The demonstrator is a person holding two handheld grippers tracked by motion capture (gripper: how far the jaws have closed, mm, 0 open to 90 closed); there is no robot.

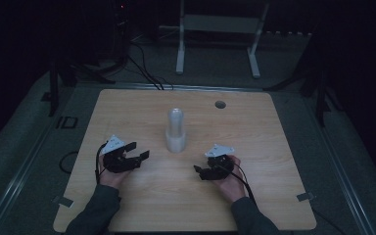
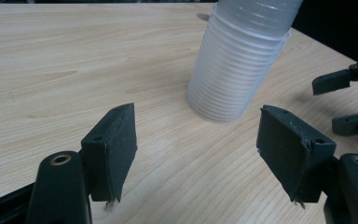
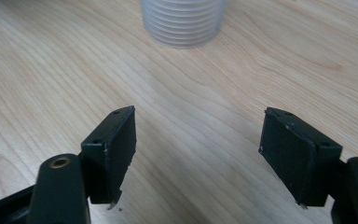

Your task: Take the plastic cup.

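A stack of translucent white plastic cups (image 1: 176, 130) stands upside down near the middle of the wooden table (image 1: 127, 107). My left gripper (image 1: 140, 150) rests at the stack's left, open, with nothing between its jaws. In the left gripper view the ribbed stack (image 2: 237, 65) rises ahead and slightly right of that gripper (image 2: 196, 156). My right gripper (image 1: 201, 171) sits to the right of the stack and nearer the person, also open and empty. The right gripper view has the stack's base (image 3: 182, 21) at the top, well beyond the gripper (image 3: 198, 156).
A round cable hole (image 1: 220, 104) lies in the table's far right part. A white metal stand (image 1: 218, 36) and cables sit on the dark floor behind the table. The right gripper's jaws (image 2: 342, 100) appear at the right edge of the left gripper view.
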